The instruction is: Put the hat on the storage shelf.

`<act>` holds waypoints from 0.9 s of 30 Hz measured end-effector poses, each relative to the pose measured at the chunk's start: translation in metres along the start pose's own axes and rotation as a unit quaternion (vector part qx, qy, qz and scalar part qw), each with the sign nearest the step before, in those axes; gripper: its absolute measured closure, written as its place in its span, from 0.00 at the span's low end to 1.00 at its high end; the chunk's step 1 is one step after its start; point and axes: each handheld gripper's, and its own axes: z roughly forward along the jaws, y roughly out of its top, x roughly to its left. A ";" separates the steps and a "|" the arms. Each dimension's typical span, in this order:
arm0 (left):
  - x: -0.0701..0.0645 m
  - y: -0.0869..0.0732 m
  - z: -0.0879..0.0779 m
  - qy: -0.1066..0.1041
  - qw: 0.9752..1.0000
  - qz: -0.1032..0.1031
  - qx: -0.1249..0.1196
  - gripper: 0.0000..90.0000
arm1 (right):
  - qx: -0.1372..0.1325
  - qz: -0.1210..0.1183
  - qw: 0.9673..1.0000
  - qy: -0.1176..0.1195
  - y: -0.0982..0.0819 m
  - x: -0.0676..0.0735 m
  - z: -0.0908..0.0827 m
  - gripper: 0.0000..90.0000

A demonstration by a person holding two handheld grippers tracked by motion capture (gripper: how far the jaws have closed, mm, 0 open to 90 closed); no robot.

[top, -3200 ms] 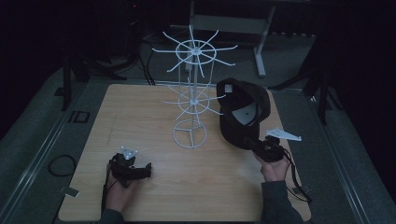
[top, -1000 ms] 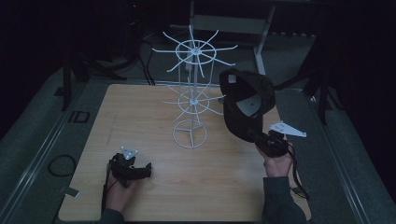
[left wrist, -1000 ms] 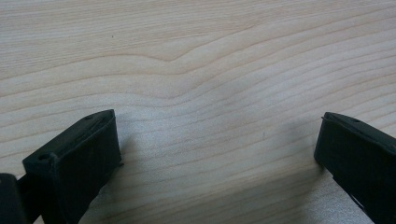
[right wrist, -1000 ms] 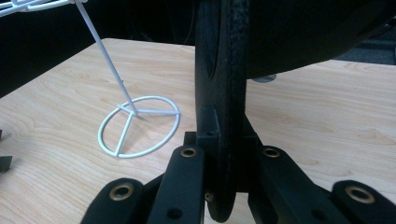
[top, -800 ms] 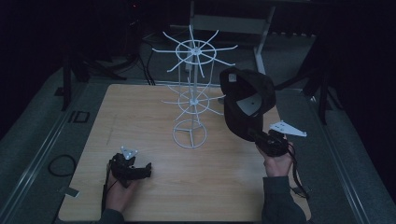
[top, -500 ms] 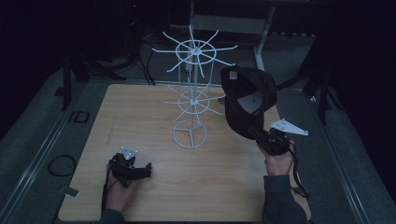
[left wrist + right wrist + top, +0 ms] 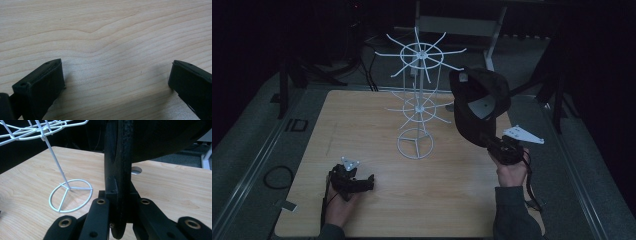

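A black cap (image 7: 477, 105) hangs in the air right of the white wire rack (image 7: 419, 100), its open underside facing the camera. My right gripper (image 7: 498, 144) is shut on its brim from below; in the right gripper view the dark brim (image 7: 118, 165) stands on edge between the closed jaws of that gripper (image 7: 118, 195). The cap's crown is close to the rack's arms, and I cannot tell whether they touch. My left gripper (image 7: 366, 181) rests low on the wooden table (image 7: 362, 120) at the front left, open, with bare wood between the jaws of the left gripper (image 7: 116, 77).
The rack's round wire base (image 7: 70, 198) sits mid-table, left of the held cap. A round hole (image 7: 136, 170) lies in the tabletop behind the cap. Dark floor, cables and table legs surround the table; its right edge is close to my right hand.
The right gripper has lifted the cap a little and shifted it slightly right, standing it more upright beside the rack. The left gripper has stayed still.
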 end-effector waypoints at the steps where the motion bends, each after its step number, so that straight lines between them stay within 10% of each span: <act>1: 0.000 0.000 0.000 0.000 1.000 0.000 0.000 0.00 | 0.000 -0.001 1.000 -0.001 0.001 0.000 0.000 0.96; 27: 0.000 0.000 0.000 0.000 1.000 -0.001 0.000 0.00 | -0.016 -0.009 1.000 -0.007 0.014 0.003 -0.005 0.96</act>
